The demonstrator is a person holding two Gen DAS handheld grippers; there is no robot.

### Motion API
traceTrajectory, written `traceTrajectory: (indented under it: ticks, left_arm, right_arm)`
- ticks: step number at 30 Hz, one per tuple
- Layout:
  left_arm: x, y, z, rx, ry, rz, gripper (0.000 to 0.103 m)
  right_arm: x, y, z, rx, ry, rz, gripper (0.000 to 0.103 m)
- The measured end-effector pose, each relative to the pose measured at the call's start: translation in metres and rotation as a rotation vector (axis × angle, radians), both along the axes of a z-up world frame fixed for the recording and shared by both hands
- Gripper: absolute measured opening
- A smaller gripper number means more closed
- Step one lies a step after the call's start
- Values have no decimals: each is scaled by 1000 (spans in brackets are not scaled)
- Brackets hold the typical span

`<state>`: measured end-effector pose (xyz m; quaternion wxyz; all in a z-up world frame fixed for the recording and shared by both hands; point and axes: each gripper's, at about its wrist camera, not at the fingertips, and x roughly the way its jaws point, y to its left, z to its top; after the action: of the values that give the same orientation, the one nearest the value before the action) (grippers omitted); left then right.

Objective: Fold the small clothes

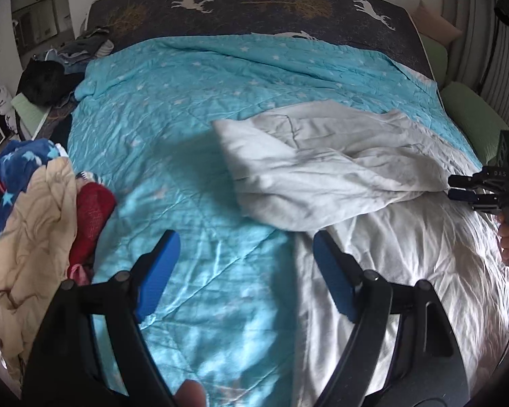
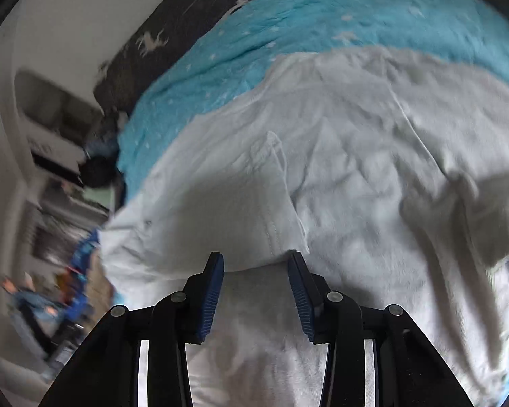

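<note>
A white garment [image 1: 339, 176] lies on a turquoise starred quilt [image 1: 186, 101], its upper part folded over toward the left. My left gripper [image 1: 246, 264] is open and empty, above the quilt just left of the garment's lower edge. My right gripper [image 1: 458, 188] shows at the right edge of the left wrist view, at the garment's right corner. In the right wrist view the right gripper [image 2: 256, 271] has its jaws apart, with a fold of the white garment [image 2: 322, 169] lying between the blue pads.
A pile of clothes [image 1: 34, 210], beige, red and blue starred, sits at the bed's left edge. Dark clothes [image 1: 47, 78] lie at the far left corner. A dark deer-print sheet [image 1: 254, 6] covers the bed's head. Green cushions [image 1: 471, 115] lie at the right.
</note>
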<state>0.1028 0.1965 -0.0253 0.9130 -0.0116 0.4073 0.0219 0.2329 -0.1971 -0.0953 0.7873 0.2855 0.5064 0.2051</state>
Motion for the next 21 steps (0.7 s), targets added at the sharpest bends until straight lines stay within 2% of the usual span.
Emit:
traceTrajectory:
  ticks: [6, 11, 12, 13, 14, 17, 21]
  left_arm:
    - [-1, 2, -8, -12, 24, 0, 83]
    - [3, 8, -17, -51, 53, 28, 83]
    - [0, 9, -17, -54, 54, 35, 83]
    - [-3, 12, -17, -56, 52, 42, 83]
    - [-6, 15, -15, -58, 49, 49, 83]
    - [-15, 21, -10, -57, 38, 65, 83]
    - [-16, 18, -2, -45, 21, 57, 83]
  right_arm:
    - [-7, -6, -2, 63, 30, -66, 42]
    - [27, 29, 0, -7, -45, -40, 42]
    - [34, 35, -2, 8, -43, -53, 38]
    - [39, 38, -4, 38, -33, -78, 11]
    - [42, 39, -5, 77, -26, -103, 3]
    - [46, 38, 6, 161, -42, -171, 2]
    - [36, 24, 60, 106, -190, -179, 2]
